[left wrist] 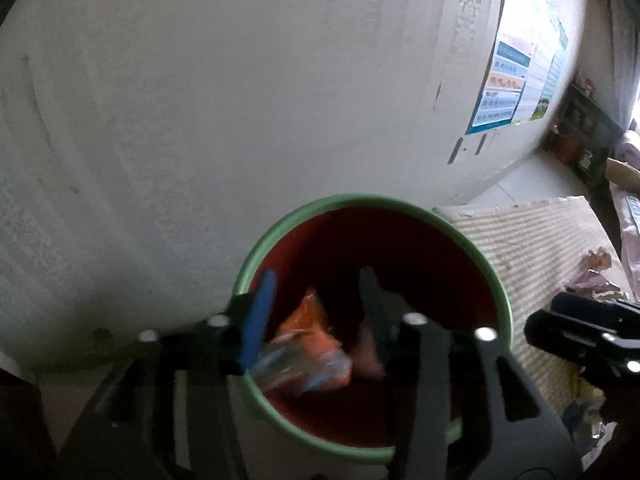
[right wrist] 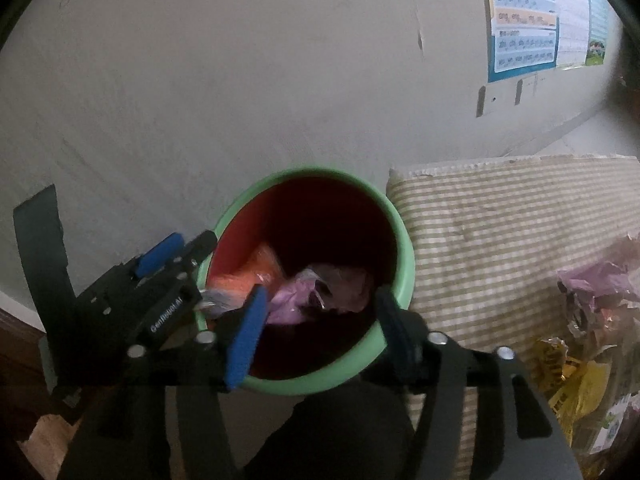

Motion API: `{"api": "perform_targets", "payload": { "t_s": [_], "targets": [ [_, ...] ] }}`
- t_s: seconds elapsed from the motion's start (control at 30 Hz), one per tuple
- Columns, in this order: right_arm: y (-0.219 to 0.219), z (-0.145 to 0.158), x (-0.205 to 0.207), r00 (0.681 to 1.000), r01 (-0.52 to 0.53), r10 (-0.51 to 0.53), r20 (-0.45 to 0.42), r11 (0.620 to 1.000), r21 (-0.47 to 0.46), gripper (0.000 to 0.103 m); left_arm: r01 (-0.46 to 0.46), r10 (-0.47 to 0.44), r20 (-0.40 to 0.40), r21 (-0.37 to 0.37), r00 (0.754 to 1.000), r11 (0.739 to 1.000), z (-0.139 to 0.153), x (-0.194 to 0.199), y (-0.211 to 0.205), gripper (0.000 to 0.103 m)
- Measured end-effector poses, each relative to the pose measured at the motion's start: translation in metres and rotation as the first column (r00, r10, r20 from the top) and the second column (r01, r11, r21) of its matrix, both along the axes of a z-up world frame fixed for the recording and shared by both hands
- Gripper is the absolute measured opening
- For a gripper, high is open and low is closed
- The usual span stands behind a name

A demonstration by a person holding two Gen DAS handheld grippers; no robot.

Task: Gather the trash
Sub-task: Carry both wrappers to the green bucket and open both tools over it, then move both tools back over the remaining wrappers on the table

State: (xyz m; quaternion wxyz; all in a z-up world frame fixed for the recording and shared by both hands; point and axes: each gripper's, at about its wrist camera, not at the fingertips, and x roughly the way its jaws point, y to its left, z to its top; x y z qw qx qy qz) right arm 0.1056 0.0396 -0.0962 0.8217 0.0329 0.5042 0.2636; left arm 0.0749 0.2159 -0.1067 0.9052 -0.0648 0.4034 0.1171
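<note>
A flat surface covered in a beige-and-white checked cloth (right wrist: 500, 216) carries the things; whether a bed or a desk lies under it cannot be told. Its far edge runs close to the pale wall (right wrist: 240, 80). On its near right part lies a heap of crumpled wrappers (right wrist: 592, 300), purple on top, yellow (right wrist: 572, 384) below. The same purple wrappers show at the cloth's right edge in the left wrist view.

A lived-in home room: checked mat (right wrist: 500, 216), learning poster (right wrist: 524, 20) on scuffed wall (right wrist: 200, 80), cluttered shelf (left wrist: 580, 136).
</note>
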Motion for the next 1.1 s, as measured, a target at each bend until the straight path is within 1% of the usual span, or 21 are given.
{"api": "perform_targets", "payload": {
  "t_s": [0.03,0.07,0.1,0.3,0.4,0.53,0.67,0.87,0.97,1.1],
  "targets": [
    [-0.001,0.001,0.001,1.0,0.002,-0.002,0.003,1.0,0.001,0.058,-0.002,0.002,0.001,0.002,1.0,1.0,0.0,-0.001,0.0,0.052],
    [-0.002,0.003,0.0,1.0,0.005,-0.005,0.007,1.0,0.002,0.059,-0.008,0.008,0.0,0.007,1.0,1.0,0.0,-0.002,-0.001,0.057],
    [-0.003,0.005,-0.001,1.0,0.011,-0.011,0.013,1.0,0.002,0.06,-0.014,0.014,0.0,0.012,1.0,1.0,0.0,-0.002,-0.001,0.059],
    [-0.025,0.024,-0.012,0.996,0.06,-0.062,0.063,0.998,0.02,0.062,-0.024,0.024,0.009,0.013,1.0,1.0,0.006,-0.01,-0.005,0.063],
    [-0.043,0.037,-0.022,0.99,0.097,-0.099,0.1,0.995,0.024,0.063,-0.003,0.002,0.021,0.017,1.0,1.0,0.015,-0.014,-0.021,0.065],
    [-0.075,0.055,-0.04,0.975,0.159,-0.162,0.151,0.987,0.03,0.065,0.063,-0.063,0.053,0.003,0.997,0.998,0.03,-0.017,-0.057,0.067],
    [-0.115,0.07,-0.061,0.946,0.247,-0.245,0.214,0.969,0.018,0.066,0.143,-0.142,0.082,-0.004,0.986,0.99,0.045,-0.019,-0.102,0.07],
    [-0.179,0.083,-0.092,0.89,0.38,-0.36,0.279,0.925,-0.016,0.07,0.271,-0.268,0.111,-0.016,0.957,0.962,0.063,-0.022,-0.173,0.073],
    [-0.209,0.085,-0.106,0.86,0.442,-0.42,0.291,0.897,-0.014,0.071,0.327,-0.322,0.13,-0.016,0.938,0.945,0.074,-0.027,-0.207,0.076],
    [-0.245,0.078,-0.12,0.824,0.511,-0.491,0.281,0.86,0.005,0.072,0.373,-0.368,0.142,-0.011,0.919,0.928,0.083,-0.035,-0.237,0.077]
  ]
}}
